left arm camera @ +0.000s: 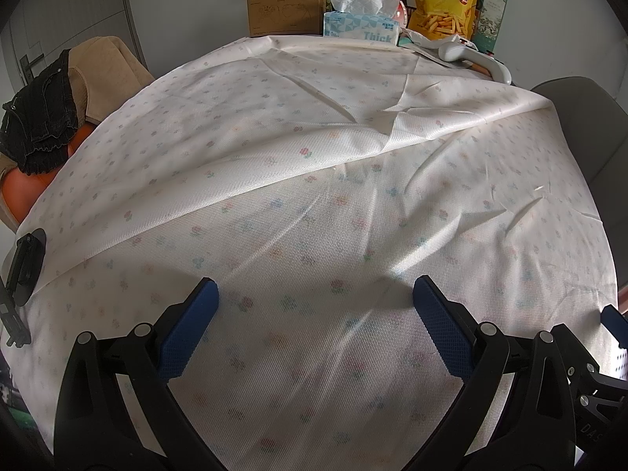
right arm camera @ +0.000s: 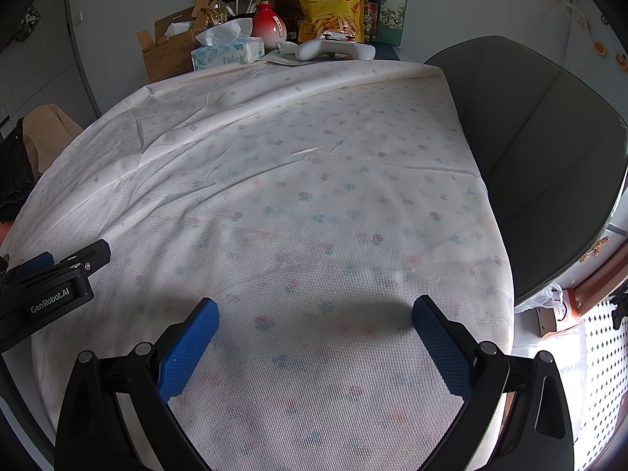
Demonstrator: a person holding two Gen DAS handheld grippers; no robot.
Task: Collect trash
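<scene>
A thin white tablecloth with small flower prints [left arm camera: 314, 165] [right arm camera: 298, 165] covers the table, folded back on itself along a diagonal crease. My left gripper [left arm camera: 316, 294] hovers open just above the near part of the cloth, nothing between its blue pads. My right gripper [right arm camera: 316, 310] is also open over the near cloth, close to the table's right edge. In the right wrist view the left gripper [right arm camera: 55, 271] shows at the left edge. No loose trash lies on the cloth near either gripper.
At the far end stand a cardboard box [left arm camera: 282, 4], a tissue box [left arm camera: 361, 19], a yellow snack bag [left arm camera: 447, 0], a red bottle [right arm camera: 267, 25] and a white handheld device [right arm camera: 333, 50]. A grey chair [right arm camera: 541, 149] is right of the table. Clothes [left arm camera: 47, 114] hang left.
</scene>
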